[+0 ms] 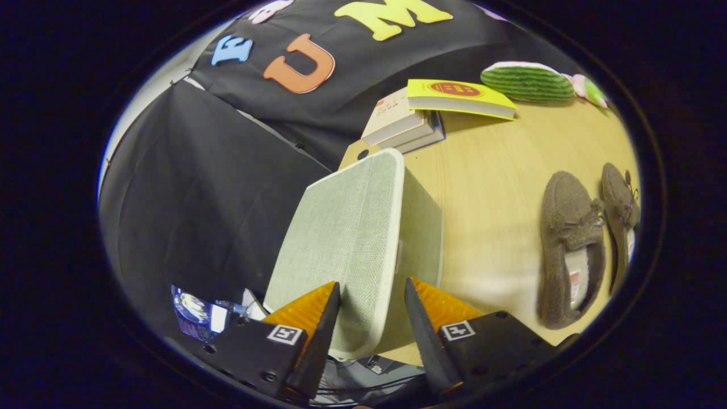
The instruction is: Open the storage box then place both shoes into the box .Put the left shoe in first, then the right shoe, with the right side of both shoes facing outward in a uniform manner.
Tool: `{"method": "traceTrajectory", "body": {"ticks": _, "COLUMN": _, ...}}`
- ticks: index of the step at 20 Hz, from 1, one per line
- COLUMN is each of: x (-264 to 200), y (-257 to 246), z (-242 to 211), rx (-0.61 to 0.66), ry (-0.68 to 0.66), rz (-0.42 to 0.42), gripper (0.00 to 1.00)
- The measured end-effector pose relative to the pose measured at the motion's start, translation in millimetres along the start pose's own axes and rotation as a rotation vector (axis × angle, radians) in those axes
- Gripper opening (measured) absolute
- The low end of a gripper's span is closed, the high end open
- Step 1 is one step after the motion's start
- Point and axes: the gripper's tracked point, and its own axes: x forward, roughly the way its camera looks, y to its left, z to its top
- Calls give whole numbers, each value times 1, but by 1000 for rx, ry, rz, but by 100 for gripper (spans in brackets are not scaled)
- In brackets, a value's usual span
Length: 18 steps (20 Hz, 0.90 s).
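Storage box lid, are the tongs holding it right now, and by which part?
Probably not yet. The tongs are open, one finger on each side of the near edge of the lid of the storage box; firm contact cannot be told.

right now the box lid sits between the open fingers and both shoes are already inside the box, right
Not quite. The gripper view shows the storage box lid between the open gripper fingers, but both shoes, one beside the other, lie on the table beside the box.
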Motion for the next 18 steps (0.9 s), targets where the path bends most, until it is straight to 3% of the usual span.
{"method": "traceTrajectory", "body": {"ticks": 3, "x": -2, "y": 7, "z": 0, "rx": 37, "ry": 15, "rz": 30, "gripper": 49}}
{"method": "traceTrajectory", "body": {"ticks": 4, "x": -5, "y": 8, "z": 4, "rx": 41, "ry": 13, "rz": 40, "gripper": 36}}
{"method": "traceTrajectory", "body": {"ticks": 8, "x": -9, "y": 5, "z": 6, "rx": 113, "ry": 38, "rz": 47, "gripper": 11}}
{"method": "traceTrajectory", "body": {"ticks": 10, "x": -16, "y": 20, "z": 14, "rx": 137, "ry": 40, "rz": 72, "gripper": 6}}
{"method": "traceTrajectory", "body": {"ticks": 18, "x": -31, "y": 107, "z": 42, "rx": 18, "ry": -2, "rz": 127, "gripper": 6}}
